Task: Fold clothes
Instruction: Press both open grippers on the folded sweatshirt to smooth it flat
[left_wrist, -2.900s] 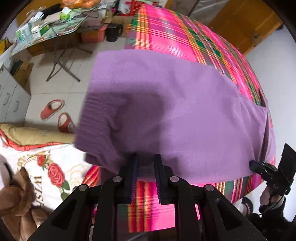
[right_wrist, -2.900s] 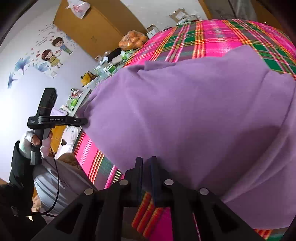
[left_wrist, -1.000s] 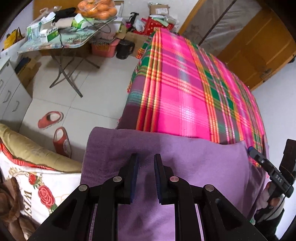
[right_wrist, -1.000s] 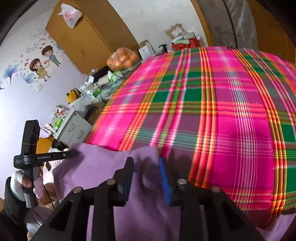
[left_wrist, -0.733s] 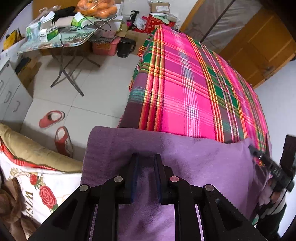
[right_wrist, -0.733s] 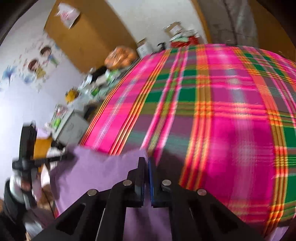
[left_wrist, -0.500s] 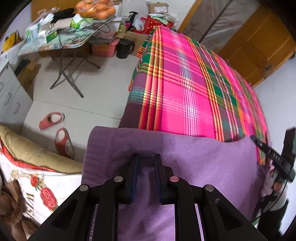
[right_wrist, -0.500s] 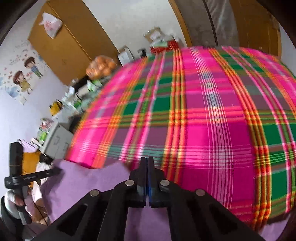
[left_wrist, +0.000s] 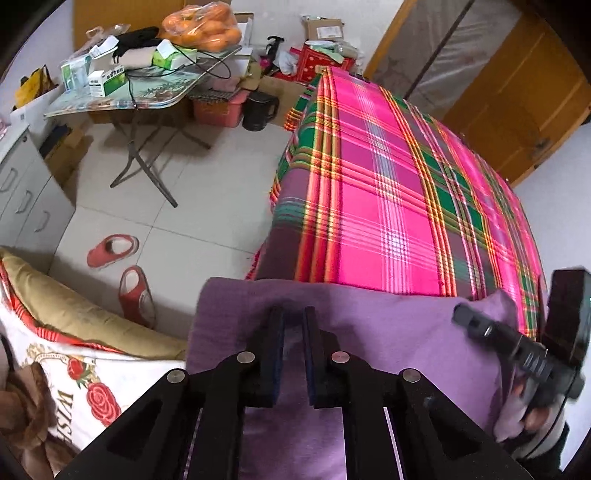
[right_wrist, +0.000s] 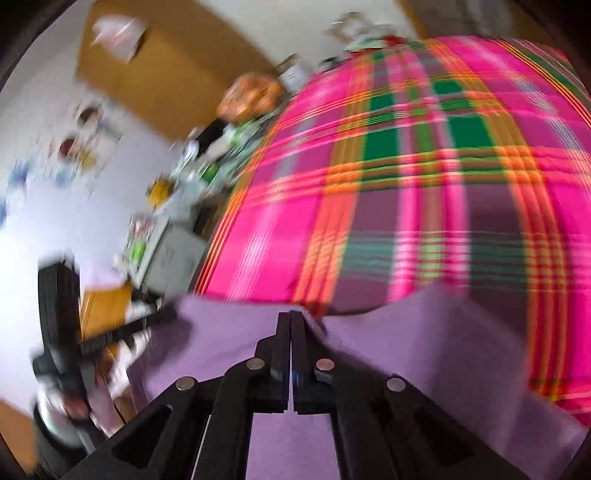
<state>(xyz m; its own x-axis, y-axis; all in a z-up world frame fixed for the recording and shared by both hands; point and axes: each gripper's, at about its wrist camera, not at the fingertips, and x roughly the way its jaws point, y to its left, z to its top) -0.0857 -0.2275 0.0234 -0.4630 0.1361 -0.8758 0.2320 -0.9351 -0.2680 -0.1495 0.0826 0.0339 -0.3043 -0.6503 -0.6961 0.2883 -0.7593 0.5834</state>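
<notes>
A purple knit garment (left_wrist: 388, 332) lies across the near end of a bed covered with a pink, green and orange plaid sheet (left_wrist: 388, 203). My left gripper (left_wrist: 293, 314) sits at the garment's top edge near its left corner. Its jaws are closing, and a fold of purple cloth fills the narrow gap between them. The right wrist view is blurred by motion. There my right gripper (right_wrist: 290, 314) is shut, its tips pinching the garment (right_wrist: 424, 350) where the edge rises to a small peak over the plaid sheet (right_wrist: 406, 184). A hand holds the right gripper (left_wrist: 460, 315) at the garment's right corner.
Left of the bed is tiled floor with two red slippers (left_wrist: 110, 249), a cluttered folding table (left_wrist: 140, 96) and a black jug (left_wrist: 258, 109). A rose-print pillow (left_wrist: 85, 387) lies at the lower left, grey drawers (left_wrist: 26, 199) stand beside it, and wooden doors (left_wrist: 517, 92) are behind the bed.
The garment, earlier spread high over the bed, now lies at the bed's near end. In the last second the right jaws snapped shut at its edge and that gripper swung quickly; the left stayed put.
</notes>
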